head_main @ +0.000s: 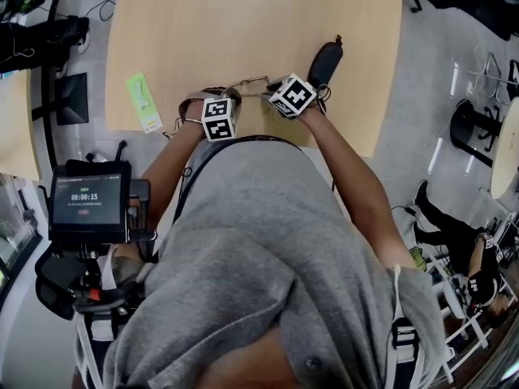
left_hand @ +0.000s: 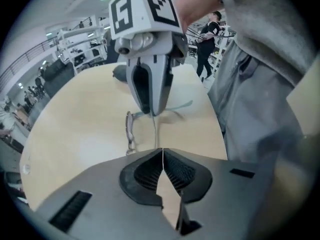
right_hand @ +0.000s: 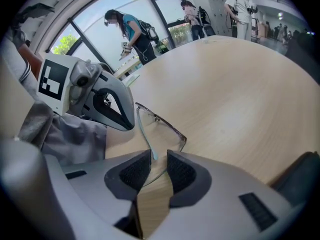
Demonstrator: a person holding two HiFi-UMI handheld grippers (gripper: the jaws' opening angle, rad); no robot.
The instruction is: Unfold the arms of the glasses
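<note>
Thin-framed clear glasses [head_main: 253, 82] with pale blue arm tips sit low over the pale wooden desk [head_main: 243, 23], centre frame in the head view, strung between both tools. Left tool [left_hand: 162, 151]: pads fully together, pinching one thin arm that runs straight up the frame. Right tool [right_hand: 158, 159]: closed to a narrow slot, the other arm's blue tip and a lens edge caught in it, seemingly a grip. Danger now, I'd say, is pulling off-line: a sideways tug could twist the hinge or bend that slim arm. A light hold on the lens could also slip and drop the frame. Beyond, upper right, a dark oval case [head_main: 324, 61]; at left, a green packet [head_main: 143, 101].
</note>
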